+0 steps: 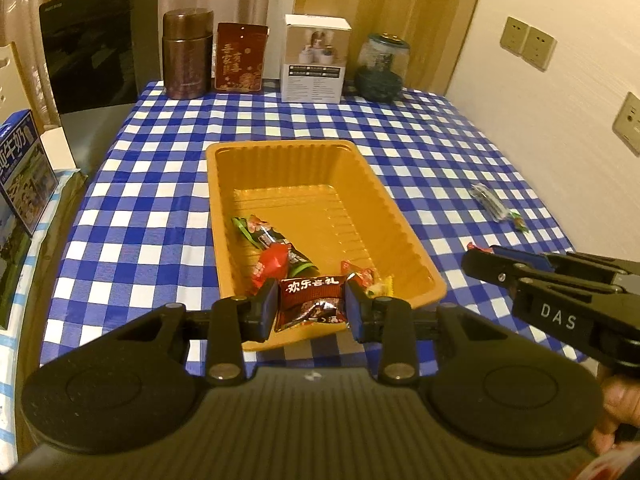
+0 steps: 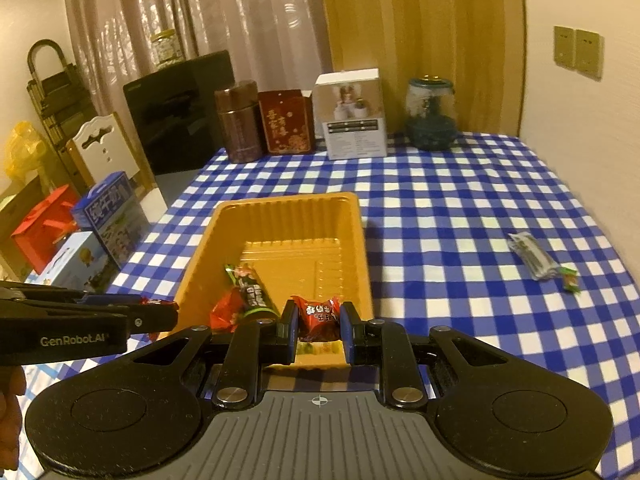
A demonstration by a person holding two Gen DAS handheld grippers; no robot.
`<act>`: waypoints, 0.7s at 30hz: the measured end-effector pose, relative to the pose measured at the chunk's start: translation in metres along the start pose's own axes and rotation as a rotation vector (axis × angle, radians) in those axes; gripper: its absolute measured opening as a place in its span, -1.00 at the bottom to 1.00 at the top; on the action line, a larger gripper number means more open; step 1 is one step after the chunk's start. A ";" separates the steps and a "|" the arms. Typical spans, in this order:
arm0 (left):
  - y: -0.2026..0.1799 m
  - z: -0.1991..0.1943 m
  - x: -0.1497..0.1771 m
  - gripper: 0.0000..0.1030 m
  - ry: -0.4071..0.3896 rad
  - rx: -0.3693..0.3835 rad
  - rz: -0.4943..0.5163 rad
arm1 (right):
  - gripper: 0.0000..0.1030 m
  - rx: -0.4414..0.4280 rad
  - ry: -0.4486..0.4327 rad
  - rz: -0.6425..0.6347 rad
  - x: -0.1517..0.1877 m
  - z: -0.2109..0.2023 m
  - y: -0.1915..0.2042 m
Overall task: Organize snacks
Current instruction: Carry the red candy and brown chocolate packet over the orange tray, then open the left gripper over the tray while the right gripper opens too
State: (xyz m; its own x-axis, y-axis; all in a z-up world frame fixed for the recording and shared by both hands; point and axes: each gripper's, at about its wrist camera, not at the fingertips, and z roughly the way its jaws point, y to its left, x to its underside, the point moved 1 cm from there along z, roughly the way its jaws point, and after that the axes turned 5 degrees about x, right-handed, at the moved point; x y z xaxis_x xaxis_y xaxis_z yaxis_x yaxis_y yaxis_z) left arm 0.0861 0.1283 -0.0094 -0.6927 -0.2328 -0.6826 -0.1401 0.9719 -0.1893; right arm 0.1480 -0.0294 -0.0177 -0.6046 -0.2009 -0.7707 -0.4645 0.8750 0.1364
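Snacks are the matter here: my left gripper (image 1: pixel 311 306) has its fingers (image 1: pixel 267 308) clenched on a dark brown snack packet with white characters (image 1: pixel 310 304), and it hangs over the near end of the orange plastic tray (image 1: pixel 280 152). My right gripper (image 2: pixel 319 326) grasps a red wrapped candy (image 2: pixel 318 316) between its blue-padded fingers (image 2: pixel 289 328), also above the near edge of the same tray.

Inside the tray I see a green and black snack bar (image 1: pixel 276 240) lying slanted on the bottom, with a red wrapped sweet (image 1: pixel 272 264) touching its near end. A small yellow and red candy (image 1: pixel 374 280) lies in the near right corner of the tray.

I see the tray standing in the middle of the table with the blue and white checked cloth (image 1: pixel 420 140). On the cloth to the right, well apart from the tray, a silver-grey packet (image 1: pixel 488 200) lies with a small green candy (image 1: pixel 520 222) just beside it.

Along the far edge of the table stand a brown round tin (image 1: pixel 187 54), a red box with gold characters (image 1: pixel 240 58), a white carton with a picture window (image 1: pixel 316 60) and a dark glass jar (image 1: pixel 382 68).
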 end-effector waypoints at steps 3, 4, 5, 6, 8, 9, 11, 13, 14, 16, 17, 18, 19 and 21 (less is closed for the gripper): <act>0.003 0.007 -0.003 -0.37 0.002 -0.001 -0.012 | -0.57 -0.009 0.009 -0.005 -0.003 0.011 0.002; 0.005 0.010 -0.004 -0.37 0.003 -0.002 -0.016 | -0.57 -0.012 0.012 -0.005 -0.004 0.015 0.003; 0.006 0.013 -0.005 -0.37 0.003 -0.003 -0.018 | -0.57 -0.014 0.015 -0.004 -0.005 0.019 0.003; 0.007 0.016 -0.006 -0.37 0.004 -0.005 -0.021 | -0.57 -0.016 0.018 -0.002 -0.006 0.022 0.003; 0.009 0.022 -0.007 -0.37 0.007 -0.006 -0.028 | -0.57 -0.021 0.023 -0.001 -0.007 0.029 0.003; 0.010 0.025 -0.008 -0.37 0.009 -0.008 -0.030 | -0.57 -0.023 0.025 0.000 -0.008 0.032 0.003; 0.012 0.030 -0.009 -0.37 0.013 -0.009 -0.034 | -0.57 -0.028 0.031 0.000 -0.010 0.039 0.003; 0.014 0.035 -0.009 -0.37 0.017 -0.011 -0.038 | -0.57 -0.031 0.034 0.002 -0.011 0.044 0.003; 0.015 0.038 -0.010 -0.37 0.019 -0.011 -0.039 | -0.57 -0.032 0.036 0.003 -0.011 0.047 0.003; 0.017 0.042 -0.010 -0.37 0.024 -0.013 -0.042 | -0.57 -0.035 0.042 0.005 -0.012 0.053 0.003; 0.018 0.044 -0.011 -0.36 0.026 -0.013 -0.044 | -0.57 -0.036 0.044 0.006 -0.012 0.055 0.003; 0.018 0.047 -0.011 -0.36 0.027 -0.012 -0.045 | -0.57 -0.036 0.047 0.008 -0.012 0.058 0.002; 0.018 0.049 -0.012 -0.35 0.027 -0.011 -0.045 | -0.57 -0.037 0.049 0.010 -0.011 0.060 0.001; 0.018 0.053 -0.013 -0.23 0.032 -0.004 -0.046 | -0.57 -0.037 0.055 0.014 -0.011 0.064 0.000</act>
State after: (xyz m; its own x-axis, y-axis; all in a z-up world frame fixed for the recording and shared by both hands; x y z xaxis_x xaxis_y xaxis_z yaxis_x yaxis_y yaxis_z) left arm 0.1298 0.1466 -0.0415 -0.7080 -0.2756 -0.6502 -0.1749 0.9605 -0.2167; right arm 0.1958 0.0007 -0.0492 -0.6453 -0.2136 -0.7334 -0.4790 0.8611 0.1707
